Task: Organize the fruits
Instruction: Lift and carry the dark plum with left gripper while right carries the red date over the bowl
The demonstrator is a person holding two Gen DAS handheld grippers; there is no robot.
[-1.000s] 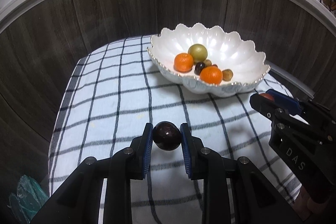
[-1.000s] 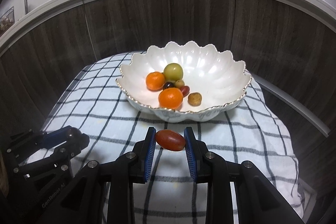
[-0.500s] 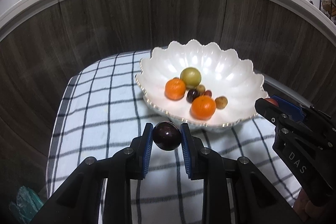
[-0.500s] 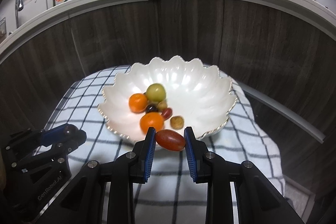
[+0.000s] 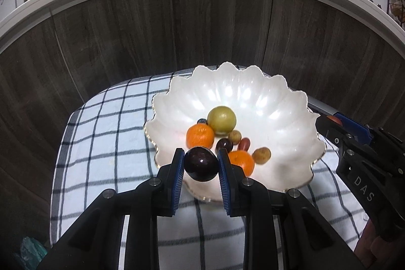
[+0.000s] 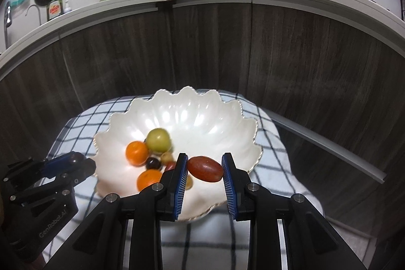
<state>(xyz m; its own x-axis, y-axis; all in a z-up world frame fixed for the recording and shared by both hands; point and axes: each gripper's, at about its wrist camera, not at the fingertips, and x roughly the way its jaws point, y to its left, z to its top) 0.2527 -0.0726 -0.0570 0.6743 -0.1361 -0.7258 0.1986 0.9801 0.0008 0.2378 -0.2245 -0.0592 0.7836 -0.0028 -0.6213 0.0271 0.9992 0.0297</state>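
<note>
The left tool (image 5: 201, 166) is clenched on a round, glossy dark-purple plum (image 5: 201, 163), pinched at its widest part between the two blue ribbed pads so the smooth skin cannot roll out. It hangs just over the near left rim of the white scalloped ceramic bowl (image 5: 265, 92), a sensible spot for a short drop onto bare glaze rather than onto other fruit.

The right tool (image 6: 205, 170) grips an oblong reddish-brown fruit (image 6: 205, 168) across its long axis, lying nearly level between the pads, above the near right part of the bowl (image 6: 202, 105). Holding the two tools side by side, well apart, keeps them from colliding over the bowl.

Inside, clustered toward the left of the bowl's floor, sit a yellow-green round fruit (image 5: 222, 119), two oranges (image 5: 200, 136), and several small dark and tan fruits. The bowl rests on a blue-and-white checked cloth (image 5: 106, 133) covering the counter, which likely steadies it.

Both fruits look ready for release; opening gently and low should keep them from bouncing against the hard wall.
</note>
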